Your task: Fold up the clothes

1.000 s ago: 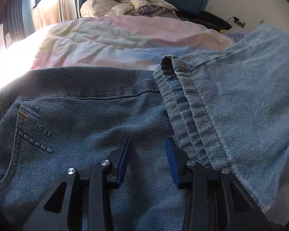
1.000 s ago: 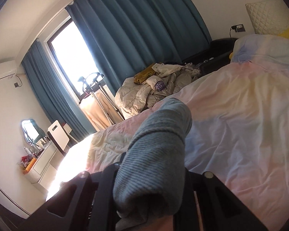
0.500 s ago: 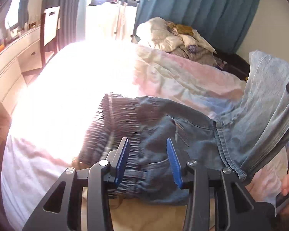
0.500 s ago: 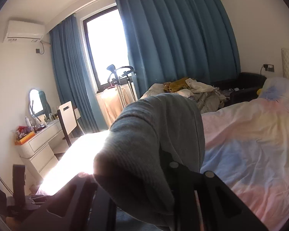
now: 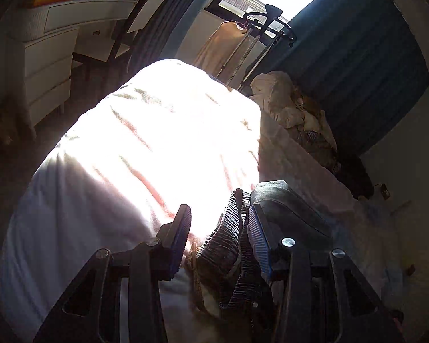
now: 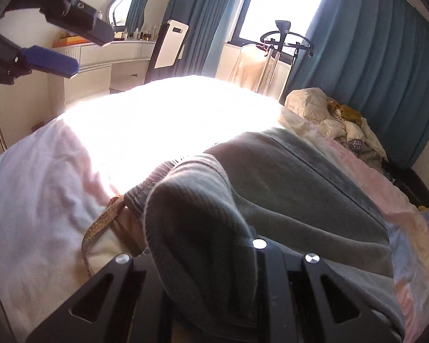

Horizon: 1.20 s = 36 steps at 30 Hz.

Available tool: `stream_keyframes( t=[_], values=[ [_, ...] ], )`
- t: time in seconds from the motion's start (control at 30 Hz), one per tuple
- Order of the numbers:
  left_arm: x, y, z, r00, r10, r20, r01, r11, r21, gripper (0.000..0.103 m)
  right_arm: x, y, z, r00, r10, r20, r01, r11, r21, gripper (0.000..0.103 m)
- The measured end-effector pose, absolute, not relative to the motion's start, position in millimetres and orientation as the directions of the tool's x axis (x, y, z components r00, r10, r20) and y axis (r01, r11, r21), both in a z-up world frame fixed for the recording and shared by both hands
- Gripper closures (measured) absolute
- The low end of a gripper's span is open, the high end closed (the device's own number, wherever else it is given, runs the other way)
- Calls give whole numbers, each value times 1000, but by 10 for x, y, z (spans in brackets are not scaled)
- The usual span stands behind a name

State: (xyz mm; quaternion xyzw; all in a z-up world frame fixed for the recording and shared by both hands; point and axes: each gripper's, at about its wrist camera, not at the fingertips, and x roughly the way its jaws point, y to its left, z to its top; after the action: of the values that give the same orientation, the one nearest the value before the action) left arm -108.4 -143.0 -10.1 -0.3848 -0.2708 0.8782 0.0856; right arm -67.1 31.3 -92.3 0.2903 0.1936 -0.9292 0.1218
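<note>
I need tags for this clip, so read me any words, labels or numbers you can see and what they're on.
None can be read for sure.
Grey garment in the clothes pile: a light print, too blurred.
Bottles on the dressing table: labels too small.
Jeans: no lettering visible.

Faded blue jeans, pastel pink bedsheet, teal curtains

A: Any lettering legible?
B: Only a light print on a grey garment in the heap by the curtain; too blurred to read.
A: Elsewhere?
B: Nothing readable.
</note>
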Motion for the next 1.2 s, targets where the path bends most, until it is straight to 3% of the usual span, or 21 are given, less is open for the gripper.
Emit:
stream_keyframes(
  t=[0.13,0.23,0.27,0.3,0.37,0.4,0.47,0.67,0.87,0.97,1.03,1.2],
  values=[
    [-1124,-1488,-83,-693,387,-609,37,-824,-566,61,-637,338,-760,-842,-140,-521,315,-912,-264,86],
    [-1167,-1501,-142,-684,379,-624,49,-829,-557,61,-636,293,-763,-827,-186,-531,354,-905,-234,80],
    [-1182,-1499,-174,-677,379,-631,56,-828,-558,60,-627,260,-786,-806,-223,-548,391,-896,-211,71],
    [-1197,-1491,-209,-668,383,-638,63,-825,-561,60,-617,227,-810,-785,-260,-563,427,-885,-187,46],
    [-1208,-1473,-269,-652,386,-652,66,-829,-556,60,-597,162,-857,-736,-331,-590,496,-857,-138,12],
    [-1210,-1464,-297,-645,387,-659,66,-832,-552,60,-577,133,-859,-718,-358,-597,522,-844,-121,10],
    [-1215,-1433,-329,-638,384,-668,64,-838,-542,60,-499,110,-758,-718,-376,-585,536,-835,-122,10],
    [-1121,-1262,-405,-607,442,-660,30,-818,-575,60,-597,662,-340,-696,-409,-590,472,-880,53,10],
    [-1020,-926,-579,-534,509,-675,-1,-799,-602,60,-1285,1285,9,-714,-362,-599,335,-928,161,10],
    [-995,-752,-669,-496,517,-698,-12,-808,-589,60,-1821,1411,-48,-600,-414,-685,277,-910,308,10],
    [-1001,-651,-731,-472,511,-718,-16,-820,-573,60,-1979,1423,-106,-564,-451,-692,257,-892,371,10],
    [-1057,-423,-898,-411,516,-752,-21,-830,-558,60,-2399,1229,-362,-524,-437,-731,309,-897,315,10]
  ],
)
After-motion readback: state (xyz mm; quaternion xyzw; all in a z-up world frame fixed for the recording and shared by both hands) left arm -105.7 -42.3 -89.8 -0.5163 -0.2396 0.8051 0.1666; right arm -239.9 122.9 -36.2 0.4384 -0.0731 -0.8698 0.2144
